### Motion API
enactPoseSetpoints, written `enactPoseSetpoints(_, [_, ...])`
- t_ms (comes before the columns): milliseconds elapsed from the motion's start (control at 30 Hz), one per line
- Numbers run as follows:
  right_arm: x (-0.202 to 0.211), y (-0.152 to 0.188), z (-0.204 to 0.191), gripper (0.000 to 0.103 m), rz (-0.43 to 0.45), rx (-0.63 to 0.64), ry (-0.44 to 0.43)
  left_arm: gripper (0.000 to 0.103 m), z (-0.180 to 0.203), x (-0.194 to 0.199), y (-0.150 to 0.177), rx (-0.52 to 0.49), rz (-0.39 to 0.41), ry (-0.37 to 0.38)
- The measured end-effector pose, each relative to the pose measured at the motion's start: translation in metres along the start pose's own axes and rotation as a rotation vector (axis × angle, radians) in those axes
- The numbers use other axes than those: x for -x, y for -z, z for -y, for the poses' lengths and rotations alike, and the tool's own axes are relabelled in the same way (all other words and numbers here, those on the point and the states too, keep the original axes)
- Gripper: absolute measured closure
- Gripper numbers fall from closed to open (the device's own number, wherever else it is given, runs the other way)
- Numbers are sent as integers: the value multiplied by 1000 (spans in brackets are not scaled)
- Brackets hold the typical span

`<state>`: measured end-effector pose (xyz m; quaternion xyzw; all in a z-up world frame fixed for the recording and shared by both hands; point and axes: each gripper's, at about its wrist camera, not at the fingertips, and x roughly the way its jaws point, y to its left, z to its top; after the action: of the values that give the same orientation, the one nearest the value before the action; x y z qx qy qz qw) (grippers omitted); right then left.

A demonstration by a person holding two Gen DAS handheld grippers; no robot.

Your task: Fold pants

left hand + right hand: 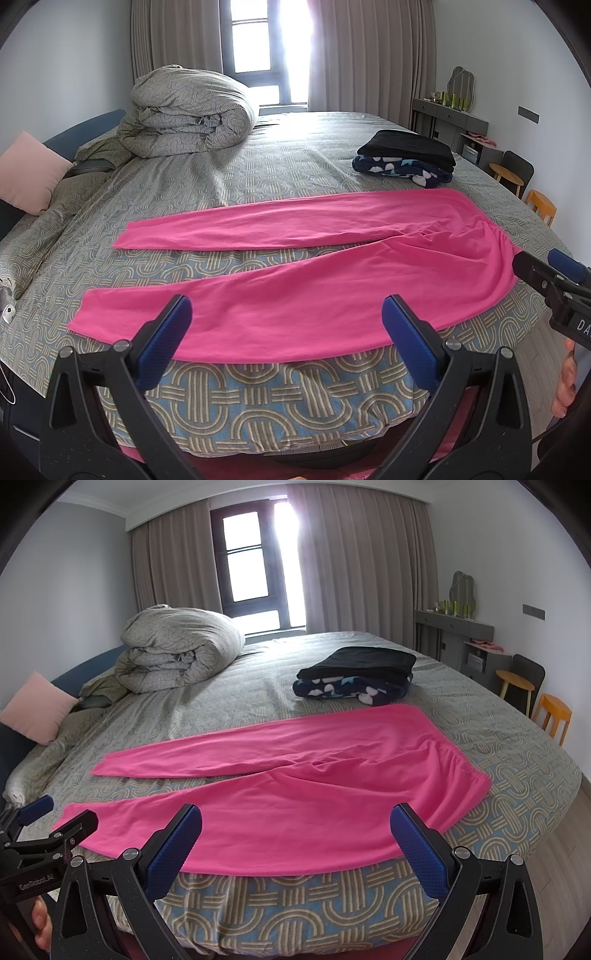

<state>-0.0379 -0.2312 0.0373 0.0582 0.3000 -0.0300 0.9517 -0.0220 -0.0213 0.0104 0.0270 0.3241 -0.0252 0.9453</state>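
Pink pants (295, 295) lie flat on the bed, legs spread apart toward the left, waistband at the right; they also show in the right wrist view (295, 797). My left gripper (286, 314) is open and empty, hovering at the bed's near edge over the near leg. My right gripper (295, 823) is open and empty, above the near edge of the pants by the hip. The right gripper also shows at the right edge of the left wrist view (535, 264), beside the waistband. The left gripper shows at the left edge of the right wrist view (55, 816).
The bed (258, 398) has a patterned grey cover. A rolled duvet (184, 114) lies at the back left, a pink pillow (29, 170) at the left. A stack of folded dark clothes (406, 155) sits behind the pants. Dresser, chair and orange stool (552, 712) stand at the right.
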Motion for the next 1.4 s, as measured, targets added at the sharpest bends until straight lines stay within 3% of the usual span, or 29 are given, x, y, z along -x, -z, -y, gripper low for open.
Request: enactPoseSetpoints(1400, [-12,5,8,0,-36,-34,9,1,-4,-5,3,13,-25,0])
